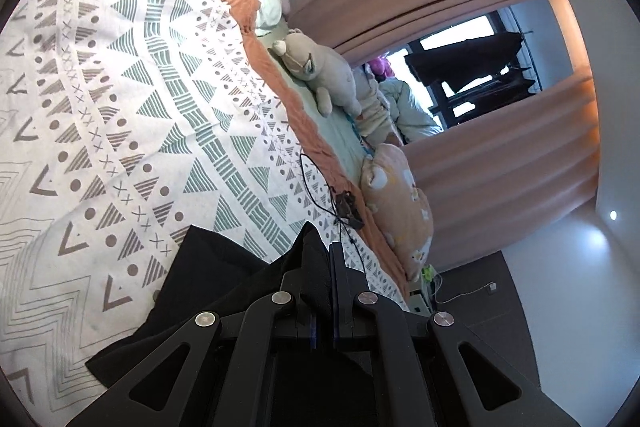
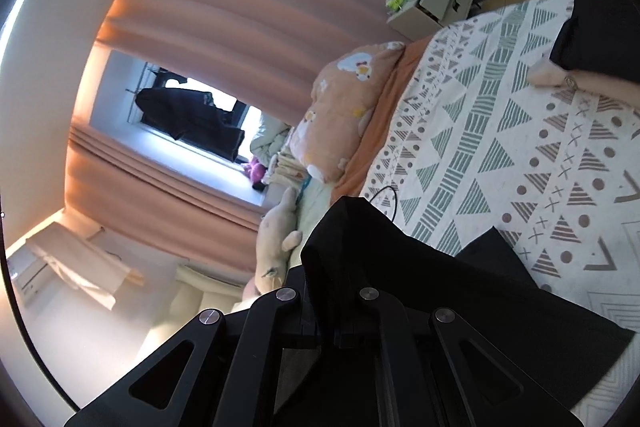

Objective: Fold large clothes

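two corners of one black garment (image 1: 224, 291) are pinched, one in each closed claw: left gripper (image 1: 322, 267), right gripper (image 2: 332, 267). cloth hangs between them above the patterned bedspread (image 1: 120, 107), its long axis spanning claw to claw.

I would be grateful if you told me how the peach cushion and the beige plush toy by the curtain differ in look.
The peach cushion carries printed white and yellow cartoon figures; the beige plush toy is plain. The cushion is a rounded, blocky pillow, while the plush toy is animal-shaped, with ears and limbs. Both lie on the bed's pale green strip beside the patterned blanket, along the curtain side.
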